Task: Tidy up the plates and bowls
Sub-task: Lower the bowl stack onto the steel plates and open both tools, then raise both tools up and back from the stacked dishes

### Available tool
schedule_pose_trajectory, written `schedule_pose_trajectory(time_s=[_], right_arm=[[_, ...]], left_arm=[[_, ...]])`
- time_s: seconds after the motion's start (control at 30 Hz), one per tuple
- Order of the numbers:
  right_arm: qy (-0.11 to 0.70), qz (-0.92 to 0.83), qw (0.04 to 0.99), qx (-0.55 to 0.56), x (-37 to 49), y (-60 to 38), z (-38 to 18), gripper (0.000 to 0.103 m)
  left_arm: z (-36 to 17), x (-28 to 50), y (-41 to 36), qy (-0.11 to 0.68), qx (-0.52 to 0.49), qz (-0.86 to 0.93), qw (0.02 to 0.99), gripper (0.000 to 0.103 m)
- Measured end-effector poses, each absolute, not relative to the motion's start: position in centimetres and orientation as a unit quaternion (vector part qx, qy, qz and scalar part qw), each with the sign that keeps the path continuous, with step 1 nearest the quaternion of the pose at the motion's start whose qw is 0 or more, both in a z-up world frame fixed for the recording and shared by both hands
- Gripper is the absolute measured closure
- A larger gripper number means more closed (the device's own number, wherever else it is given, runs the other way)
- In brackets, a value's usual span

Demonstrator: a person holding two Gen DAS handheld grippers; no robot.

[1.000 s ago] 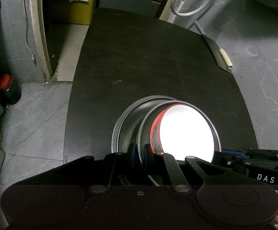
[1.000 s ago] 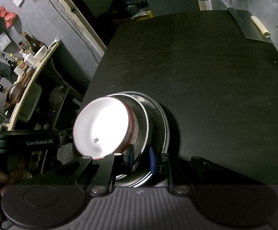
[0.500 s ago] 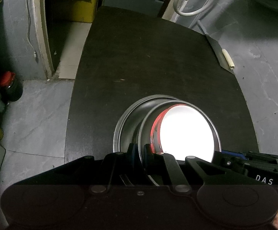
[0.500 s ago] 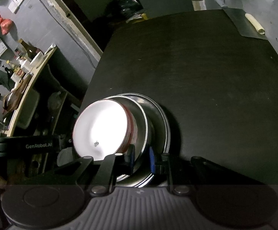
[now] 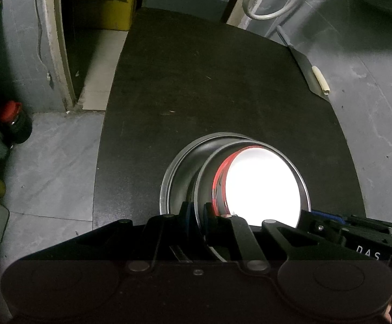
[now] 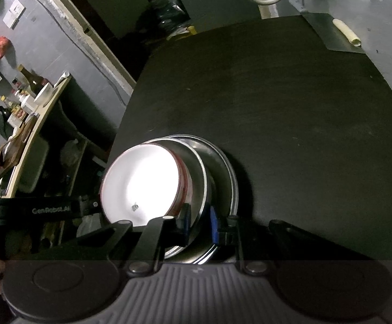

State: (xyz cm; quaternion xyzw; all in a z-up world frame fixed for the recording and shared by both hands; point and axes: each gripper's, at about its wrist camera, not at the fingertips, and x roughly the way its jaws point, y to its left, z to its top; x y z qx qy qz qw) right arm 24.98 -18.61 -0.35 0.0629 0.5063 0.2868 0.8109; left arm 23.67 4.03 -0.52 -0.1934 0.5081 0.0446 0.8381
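Observation:
A stack of dishes sits near the front edge of a dark table (image 5: 209, 86). A wide steel plate (image 5: 179, 162) is at the bottom, a steel bowl (image 5: 204, 172) is in it, and a white bowl with a red rim (image 5: 260, 186) is inside that. My left gripper (image 5: 200, 212) is shut on the steel bowl's rim at its left side. My right gripper (image 6: 200, 220) is shut on the steel bowl's rim (image 6: 198, 189) at its right side, with the white bowl (image 6: 142, 181) and steel plate (image 6: 229, 172) beside it.
A flat metal scraper with a pale roll on it (image 5: 314, 75) lies at the table's far right edge. A red-capped jar (image 5: 15, 121) stands on the floor at left. A cluttered shelf (image 6: 26, 108) stands left of the table.
Both grippers stay shut on the steel bowl's rim. The stack keeps its place in both views while the table and room shift slightly behind it.

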Motion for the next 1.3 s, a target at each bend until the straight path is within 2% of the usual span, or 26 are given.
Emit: schedule_pose_trajectory(time_s=[0.33,0.5,0.73,0.87,1.03,1.17,1.23,1.3], right_arm=[[0.5,0.27,0.819,0.078,24.5,-18.9,-0.5,0.085],[0.495,0.263,0.824,0.082,24.1,-19.0,-0.5,0.085],[0.492,0.254,0.829,0.08,23.9,-18.9,-0.3,0.078],[0.492,0.247,0.831,0.081,23.8,-18.9,-0.3,0.072],[0.483,0.235,0.84,0.078,23.4,-18.9,-0.2,0.068],[0.475,0.225,0.848,0.073,22.9,-19.0,0.0,0.059],[0.472,0.22,0.851,0.072,22.8,-19.0,0.1,0.056],[0.467,0.212,0.856,0.065,22.6,-19.0,0.2,0.046]], left_arm=[[-0.3,23.3,3.8,0.508,-0.184,0.043,0.841,0.092],[0.0,23.1,3.6,0.505,-0.172,0.045,0.845,0.086],[0.5,22.8,3.3,0.503,-0.154,0.046,0.849,0.084],[0.8,22.6,3.4,0.497,-0.15,0.05,0.853,0.072],[1.0,22.1,3.7,0.489,-0.146,0.053,0.858,0.064],[1.2,21.9,4.0,0.484,-0.145,0.06,0.861,0.053],[1.2,21.9,4.0,0.483,-0.143,0.063,0.862,0.047],[1.3,21.8,4.1,0.481,-0.132,0.071,0.864,0.035]])
